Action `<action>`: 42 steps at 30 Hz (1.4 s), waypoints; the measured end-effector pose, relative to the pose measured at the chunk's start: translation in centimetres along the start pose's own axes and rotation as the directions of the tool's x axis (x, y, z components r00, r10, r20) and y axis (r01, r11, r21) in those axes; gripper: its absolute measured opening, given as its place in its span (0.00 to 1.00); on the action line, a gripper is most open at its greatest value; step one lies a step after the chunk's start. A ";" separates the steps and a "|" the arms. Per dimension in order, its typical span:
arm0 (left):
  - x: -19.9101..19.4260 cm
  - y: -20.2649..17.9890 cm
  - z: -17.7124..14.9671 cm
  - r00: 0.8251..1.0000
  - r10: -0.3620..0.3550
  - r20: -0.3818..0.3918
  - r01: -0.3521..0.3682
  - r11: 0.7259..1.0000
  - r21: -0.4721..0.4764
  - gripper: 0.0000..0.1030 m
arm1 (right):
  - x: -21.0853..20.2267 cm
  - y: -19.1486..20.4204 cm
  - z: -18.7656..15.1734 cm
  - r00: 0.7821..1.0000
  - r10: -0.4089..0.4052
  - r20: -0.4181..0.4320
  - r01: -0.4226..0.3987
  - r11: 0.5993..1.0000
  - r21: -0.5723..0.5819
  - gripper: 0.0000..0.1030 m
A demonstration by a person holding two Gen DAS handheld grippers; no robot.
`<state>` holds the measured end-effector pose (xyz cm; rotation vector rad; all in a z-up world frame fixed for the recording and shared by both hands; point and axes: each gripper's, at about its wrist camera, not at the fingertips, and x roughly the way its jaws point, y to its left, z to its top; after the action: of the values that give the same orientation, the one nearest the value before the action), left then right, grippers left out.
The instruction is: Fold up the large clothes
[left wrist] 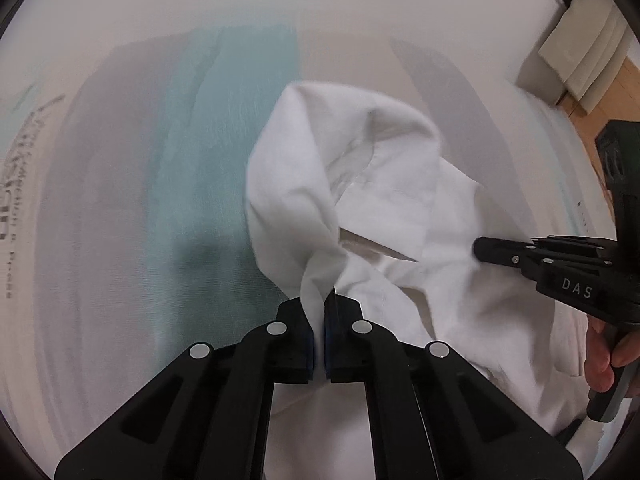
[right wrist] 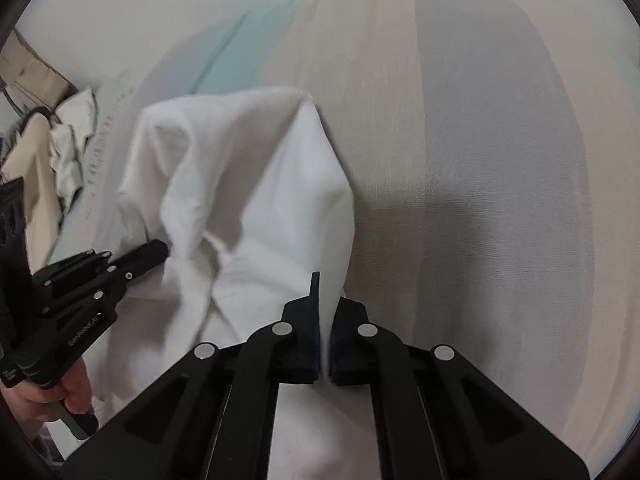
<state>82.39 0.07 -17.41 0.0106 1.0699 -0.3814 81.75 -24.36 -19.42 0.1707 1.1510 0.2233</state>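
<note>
White garment (left wrist: 360, 200) between both tongs

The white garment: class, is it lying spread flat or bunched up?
Bunched up. The white garment rises in rumpled folds off the bedsheet, pinched by the left gripper and right gripper.

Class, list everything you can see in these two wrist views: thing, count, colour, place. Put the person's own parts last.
white garment: one, white, bunched on the cloth, pinched by both grippers.
striped cloth: one, pale with teal, beige and grey bands, beneath the garment.
pile of clothes: one, cream and pale green, far left of the right view.
left gripper: one, black, jaws shut on the garment.
right gripper: one, black, jaws shut on the garment.
hand: one visible per view, on a gripper handle.
</note>
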 end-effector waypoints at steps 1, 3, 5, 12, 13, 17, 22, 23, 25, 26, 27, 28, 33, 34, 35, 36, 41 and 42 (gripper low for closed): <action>-0.9 -0.1 -0.2 1.000 -0.009 0.016 0.009 1.000 -0.001 0.01 | -0.8 0.2 -0.2 1.000 -0.002 0.014 0.002 1.000 -0.006 0.02; -2.3 -0.4 -0.4 0.999 -0.019 0.035 0.019 1.000 0.005 0.01 | -2.7 0.2 -0.7 0.998 -0.018 0.053 0.019 0.999 -0.025 0.02; -3.8 -1.0 -0.8 0.998 -0.013 0.057 0.012 1.000 0.024 0.01 | -4.2 0.9 -1.0 0.996 -0.026 0.089 0.029 0.999 -0.032 0.02; -7.7 -3.5 -2.7 0.995 -0.045 0.086 0.041 0.998 0.042 0.01 | -7.5 1.4 -3.7 0.990 -0.048 0.129 0.056 0.996 -0.062 0.02; -8.3 -3.9 -3.3 0.995 -0.035 0.090 0.030 0.998 0.056 0.01 | -7.9 1.9 -4.1 0.989 -0.052 0.139 0.062 0.996 -0.069 0.02; -10.2 -4.5 -4.6 0.993 -0.043 0.107 0.036 0.997 0.069 0.01 | -9.8 2.4 -5.8 0.984 -0.050 0.173 0.065 0.994 -0.083 0.02; -12.4 -6.4 -5.9 0.989 -0.053 0.137 0.043 0.996 0.072 0.01 | -12.3 3.5 -8.2 0.977 -0.047 0.208 0.070 0.992 -0.107 0.02; -12.9 -6.7 -6.3 0.988 -0.050 0.145 0.040 0.997 0.073 0.01 | -12.9 3.7 -8.7 0.976 -0.047 0.214 0.073 0.991 -0.113 0.02; -13.8 -7.0 -6.8 0.985 -0.053 0.162 0.040 0.996 0.081 0.01 | -14.1 4.2 -9.8 0.972 -0.040 0.231 0.068 0.991 -0.114 0.02; -14.3 -7.2 -7.1 0.984 -0.056 0.168 0.042 0.996 0.084 0.01 | -14.6 4.4 -10.2 0.970 -0.038 0.239 0.067 0.991 -0.114 0.02; -14.8 -7.4 -7.4 0.983 -0.059 0.174 0.044 0.995 0.084 0.01 | -15.1 4.6 -10.7 0.969 -0.038 0.245 0.068 0.991 -0.119 0.02; -15.4 -7.6 -7.9 0.982 -0.061 0.181 0.046 0.995 0.083 0.01 | -15.6 4.9 -11.2 0.966 -0.040 0.255 0.075 0.989 -0.128 0.02; -18.0 -8.6 -10.2 0.972 -0.056 0.227 0.030 0.993 0.112 0.01 | -18.7 5.9 -14.5 0.954 -0.030 0.298 0.079 0.985 -0.153 0.02; -18.6 -8.7 -10.9 0.970 -0.060 0.236 0.034 0.993 0.111 0.01 | -19.5 6.2 -15.5 0.951 -0.028 0.309 0.081 0.984 -0.158 0.02; -19.3 -8.8 -11.6 0.968 -0.061 0.244 0.034 0.993 0.112 0.01 | -20.1 6.4 -16.3 0.948 -0.031 0.318 0.087 0.982 -0.166 0.02; -19.7 -8.7 -12.1 0.967 -0.067 0.246 0.040 0.993 0.110 0.01 | -20.8 6.7 -17.4 0.946 -0.028 0.323 0.088 0.981 -0.174 0.02; -21.8 -9.3 -16.1 0.965 -0.067 0.255 0.036 0.992 0.124 0.01 | -22.9 7.8 -21.9 0.944 -0.026 0.330 0.095 0.976 -0.196 0.02; -22.1 -9.5 -16.9 0.965 -0.062 0.254 0.029 0.991 0.131 0.01 | -23.1 8.1 -23.0 0.944 -0.030 0.329 0.102 0.974 -0.204 0.02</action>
<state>55.74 1.00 -5.05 0.0485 0.7890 -0.4783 50.91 -22.17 -6.17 -0.0278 0.7961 0.2501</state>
